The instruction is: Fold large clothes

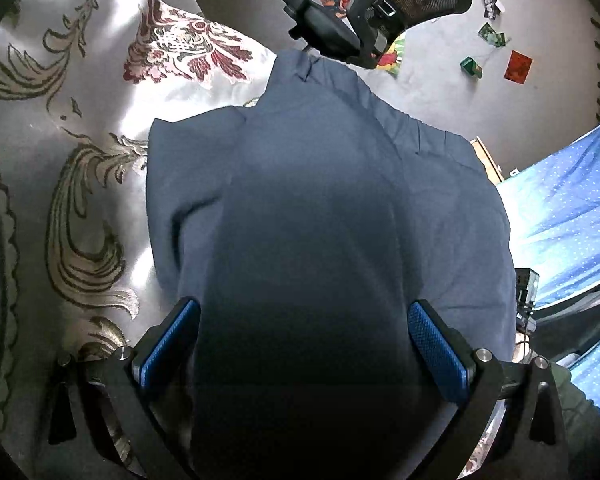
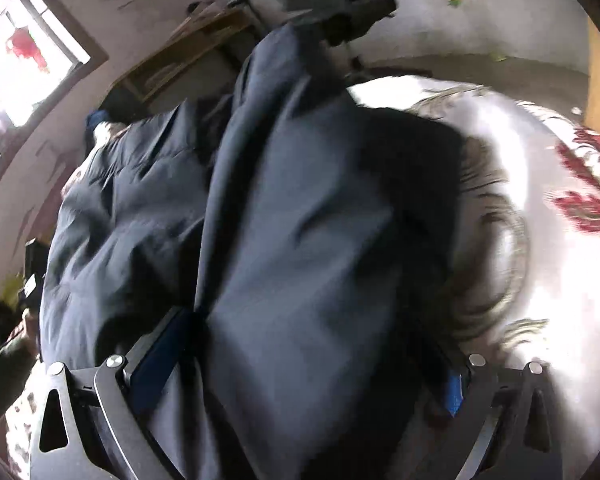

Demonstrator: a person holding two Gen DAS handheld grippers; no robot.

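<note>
The big dark blue garment (image 1: 320, 184) lies on the shiny flowered bed cover (image 1: 60, 128), bunched up and partly folded. Its long way runs straight out from both claws, toward the black chair (image 1: 380, 12). The left gripper (image 1: 304, 344) has its blue pads spread wide with cloth lying between them, not squeezed. The right gripper (image 2: 300, 360) looks spread too, cloth bulging through it, though that picture is blurry. Both sit at the near end, so I think the next fold goes forward.

Matt blue cloth garment (image 1: 340, 200) on glossy satin bedspread (image 1: 60, 160)
</note>
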